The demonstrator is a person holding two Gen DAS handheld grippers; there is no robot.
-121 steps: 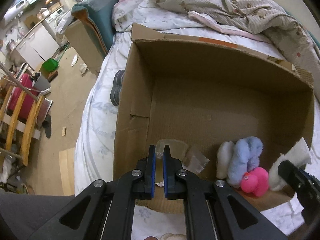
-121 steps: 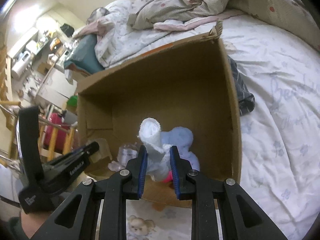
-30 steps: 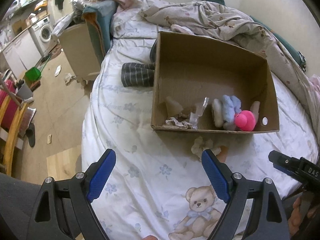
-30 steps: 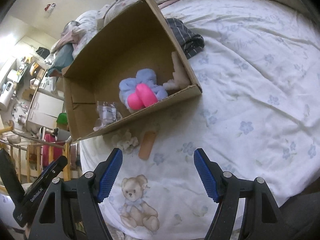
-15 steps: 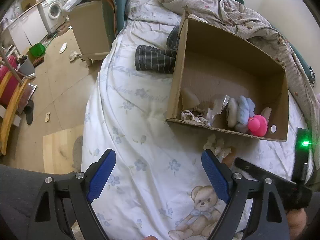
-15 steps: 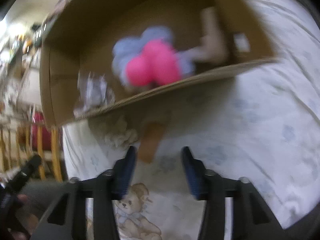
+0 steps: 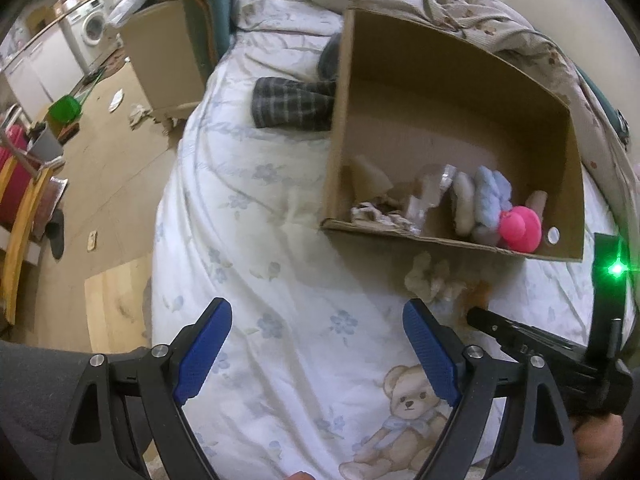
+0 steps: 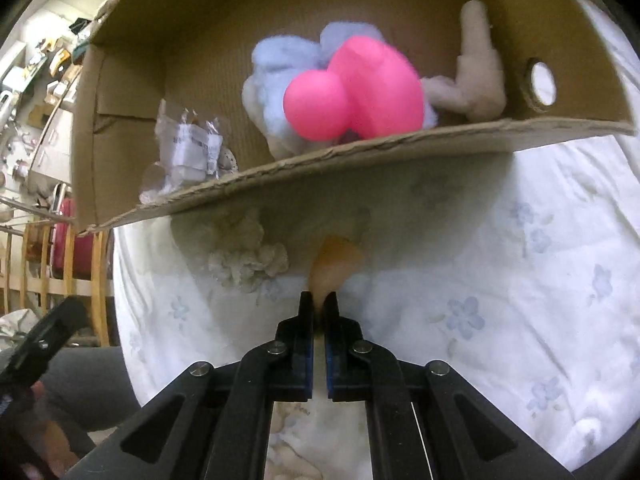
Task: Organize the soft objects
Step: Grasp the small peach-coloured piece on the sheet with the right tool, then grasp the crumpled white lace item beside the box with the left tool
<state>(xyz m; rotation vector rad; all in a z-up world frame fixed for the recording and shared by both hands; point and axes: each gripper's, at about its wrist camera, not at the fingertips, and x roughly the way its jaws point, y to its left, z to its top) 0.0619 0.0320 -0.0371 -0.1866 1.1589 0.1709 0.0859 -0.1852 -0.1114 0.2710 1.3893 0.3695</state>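
A cardboard box [image 7: 456, 240] [image 8: 360, 156] lies on its side on the bed. Inside it are a pink plush [image 8: 352, 92] [image 7: 520, 228], a light blue plush [image 8: 276, 60] [image 7: 492, 196], a beige plush [image 8: 476, 76] and a clear plastic packet [image 8: 188, 148]. In front of the box lie a cream fluffy piece [image 8: 244, 256] [image 7: 432, 280] and an orange soft piece [image 8: 334, 264] [image 7: 478, 294]. My right gripper [image 8: 319, 304] is shut on the near end of the orange piece. My left gripper [image 7: 316, 344] is open and empty above the sheet.
A white bedsheet [image 7: 260, 240] with flower and teddy prints covers the bed. A dark checked cloth [image 7: 292, 104] lies left of the box. Crumpled bedding [image 7: 440, 4] is behind the box. The bed's left edge drops to the floor [image 7: 100, 184].
My right gripper has moved down to the orange piece in front of the box and closed on it. My left gripper has stayed open and shifted slightly closer.
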